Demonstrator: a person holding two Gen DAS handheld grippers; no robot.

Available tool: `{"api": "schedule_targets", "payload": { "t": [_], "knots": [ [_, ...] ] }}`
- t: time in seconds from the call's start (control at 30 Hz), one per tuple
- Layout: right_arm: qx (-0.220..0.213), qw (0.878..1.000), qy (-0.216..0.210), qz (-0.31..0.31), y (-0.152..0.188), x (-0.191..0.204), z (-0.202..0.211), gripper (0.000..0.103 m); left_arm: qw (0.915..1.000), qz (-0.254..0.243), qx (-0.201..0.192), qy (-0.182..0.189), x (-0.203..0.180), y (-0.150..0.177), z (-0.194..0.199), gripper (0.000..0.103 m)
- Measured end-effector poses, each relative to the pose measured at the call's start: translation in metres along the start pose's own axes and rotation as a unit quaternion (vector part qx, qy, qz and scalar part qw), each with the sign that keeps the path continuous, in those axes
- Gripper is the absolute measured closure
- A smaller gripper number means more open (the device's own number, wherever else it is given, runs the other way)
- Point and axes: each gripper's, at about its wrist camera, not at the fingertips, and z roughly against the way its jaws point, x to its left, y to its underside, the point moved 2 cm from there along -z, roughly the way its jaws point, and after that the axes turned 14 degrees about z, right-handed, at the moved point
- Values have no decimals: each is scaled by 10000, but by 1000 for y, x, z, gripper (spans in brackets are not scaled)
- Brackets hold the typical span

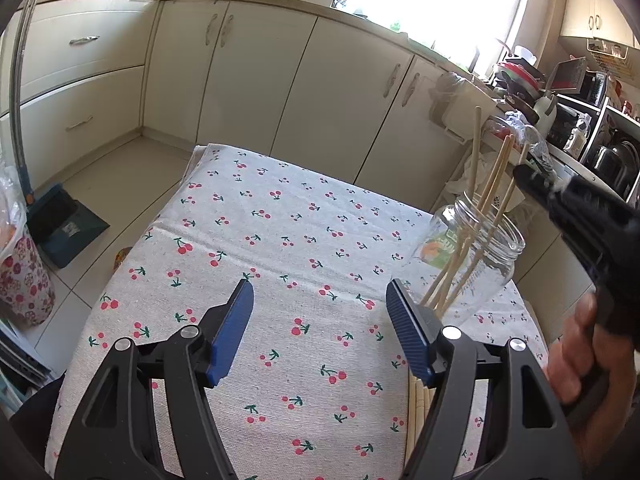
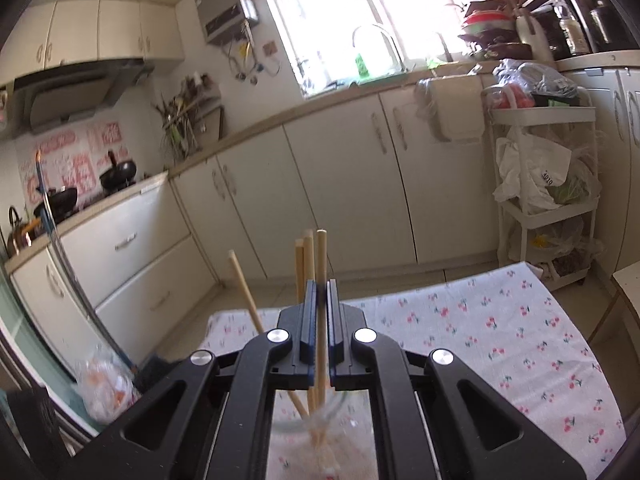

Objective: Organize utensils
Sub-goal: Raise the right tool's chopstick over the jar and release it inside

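We see a table under a cherry cloth (image 1: 280, 240), with cream cabinets (image 1: 256, 80) beyond its far edge. Near the right edge of the tabletop stands a glass jar (image 1: 486, 248), upright, with several wooden chopsticks (image 1: 494, 184) leaning in it, their tops fanned above the rim. More chopsticks (image 1: 420, 404) lie flat by the near right corner, partly hidden behind our left claw. Our left claw (image 1: 320, 324) hangs over the middle of the cloth, its blue pads spread wide with nothing between them. Our right claw (image 2: 321, 312) sits above the jar (image 2: 320, 420), pads pressed together and pinching one chopstick (image 2: 321, 256) that stands nearly upright, its lower end reaching down into the jar mouth among the others. In the left view a hand (image 1: 580, 364) grips the right claw's handle
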Motion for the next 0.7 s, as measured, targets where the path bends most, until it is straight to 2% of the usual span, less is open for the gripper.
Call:
{"api": "schedule_targets", "payload": {
  "t": [0.17,0.23,0.3,0.37,0.5,0.57,0.7],
  "knots": [
    [210,9997,-60,-112,5,-5,8,95,10000,-26,-6,-33,-1,0,0,37],
    [204,9996,-33,-205,7,-10,17,76,10000,-32,-11,-52,-1,0,0,36],
    [248,9993,86,-271,9,-14,28,68,10000,-30,1,-61,-1,0,0,36],
    [339,9983,126,-447,15,-19,42,68,10000,-25,19,-78,0,0,-1,35],
    [1106,9931,-73,-384,47,-6,56,68,9998,-15,176,-89,1,0,-2,35],
    [1710,9846,-322,-185,78,13,58,75,9995,-19,285,-141,3,2,-1,34],
    [2265,9726,-523,-55,113,33,53,87,9988,-66,447,-193,8,9,8,34]
  ]
}}
